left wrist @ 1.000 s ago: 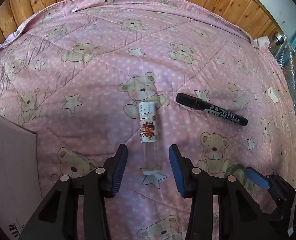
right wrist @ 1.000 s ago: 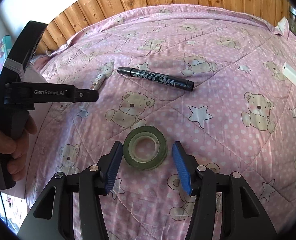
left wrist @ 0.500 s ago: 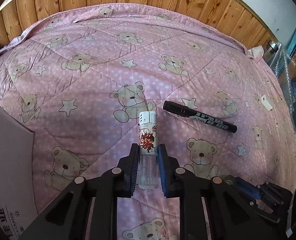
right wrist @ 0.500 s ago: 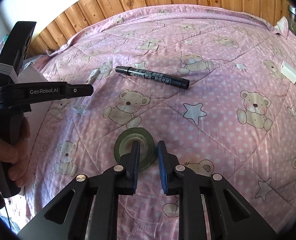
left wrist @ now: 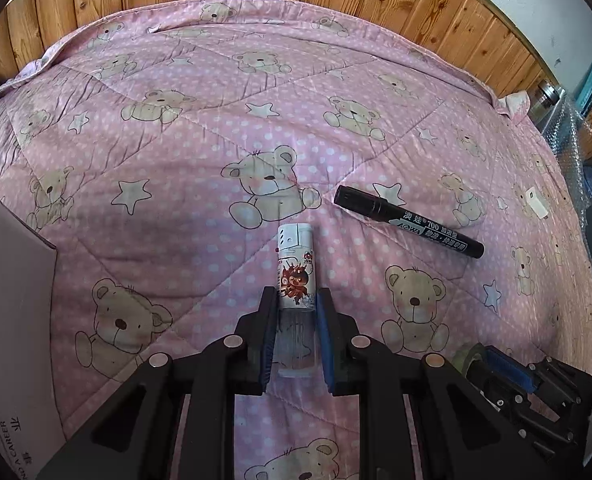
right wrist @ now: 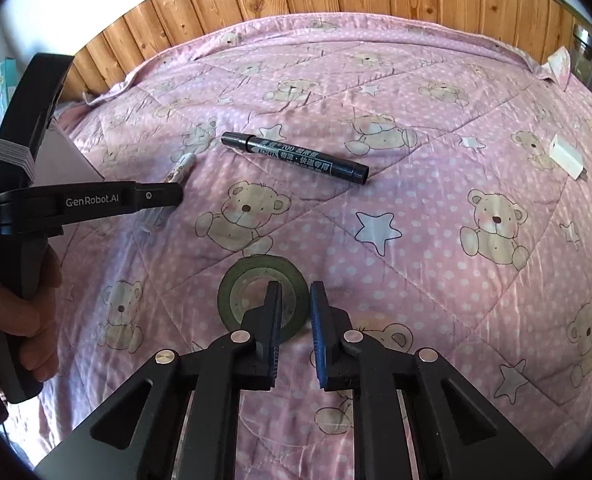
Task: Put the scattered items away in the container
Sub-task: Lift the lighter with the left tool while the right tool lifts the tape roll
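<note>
Change: both sets of jaws, wide apart a second ago, are now drawn in on their targets; both grasps formed within the last second.
Left gripper [left wrist: 296,320]: narrow, blue pads pressed on either side of the clear lower body of the lighter [left wrist: 296,276]; printed white top projects forward past the fingertips.
Lighter position: lying on the pink quilt [left wrist: 176,160], not visibly lifted; long axis in line with the fingers.
Right gripper [right wrist: 296,320]: narrow, clamped across the near wall of the tape roll [right wrist: 240,292], left finger inside the hole, right finger outside the rim.
Tape roll position: flat on the quilt, apparently not raised.
Marker [right wrist: 294,157]: black, untouched, lying beyond both grippers, apart from lighter and roll.
White adapter [right wrist: 567,157]: far right of the quilt, well apart from everything else.
Container: cardboard box [left wrist: 8,320] at the left edge of the left wrist view, just beside the quilt; interior hidden.
Person: hand [right wrist: 24,320] on the left handle, seen in the right wrist view.
Task standing: judged early; two items gripped, none seen in the box, marker and adapter outstanding.
Next move, judged: lift and carry left to the box.
Risk: lighter body is smooth, so it may slip or pivot; the roll, held by one wall, may swing.
</note>
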Available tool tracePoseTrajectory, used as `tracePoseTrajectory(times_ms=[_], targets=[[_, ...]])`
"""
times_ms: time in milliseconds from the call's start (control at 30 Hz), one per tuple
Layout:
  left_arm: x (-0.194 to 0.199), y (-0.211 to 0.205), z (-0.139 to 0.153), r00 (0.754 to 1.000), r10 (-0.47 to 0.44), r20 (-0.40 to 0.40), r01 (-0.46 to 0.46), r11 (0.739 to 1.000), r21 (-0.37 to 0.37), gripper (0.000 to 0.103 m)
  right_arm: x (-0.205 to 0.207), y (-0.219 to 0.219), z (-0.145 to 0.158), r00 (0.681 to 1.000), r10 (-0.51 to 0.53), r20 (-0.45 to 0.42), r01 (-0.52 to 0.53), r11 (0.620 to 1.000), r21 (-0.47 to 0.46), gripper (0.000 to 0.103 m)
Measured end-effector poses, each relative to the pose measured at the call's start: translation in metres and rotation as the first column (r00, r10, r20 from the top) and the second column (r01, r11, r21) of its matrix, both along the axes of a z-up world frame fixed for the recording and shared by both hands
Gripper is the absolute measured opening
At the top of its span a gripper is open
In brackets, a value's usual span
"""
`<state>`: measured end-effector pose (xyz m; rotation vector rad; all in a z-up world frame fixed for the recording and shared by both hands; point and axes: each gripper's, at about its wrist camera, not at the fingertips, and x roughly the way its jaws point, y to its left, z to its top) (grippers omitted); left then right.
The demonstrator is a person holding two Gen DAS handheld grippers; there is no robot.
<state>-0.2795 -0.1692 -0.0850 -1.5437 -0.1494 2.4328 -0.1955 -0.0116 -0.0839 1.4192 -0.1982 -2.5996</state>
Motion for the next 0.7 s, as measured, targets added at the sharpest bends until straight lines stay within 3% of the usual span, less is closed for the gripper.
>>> tracePoseTrajectory(times_ms=[200,700], targets=[[0.013,-0.009,0.024,1.000,0.019,-0.025,-0.017,0.997,0.073,0.020,0.011,0.004,0.015,1.000,-0.023,-0.020,0.022,0.999,-0.034,0.013],[0.061,-0.012,0.085,0.994,0.011,-0.106,0.002,0.992,0.129,0.020,0.040,-0.010,0.053,0.998,-0.011,-0.064,0.006,0.996,-0.085,0.014]])
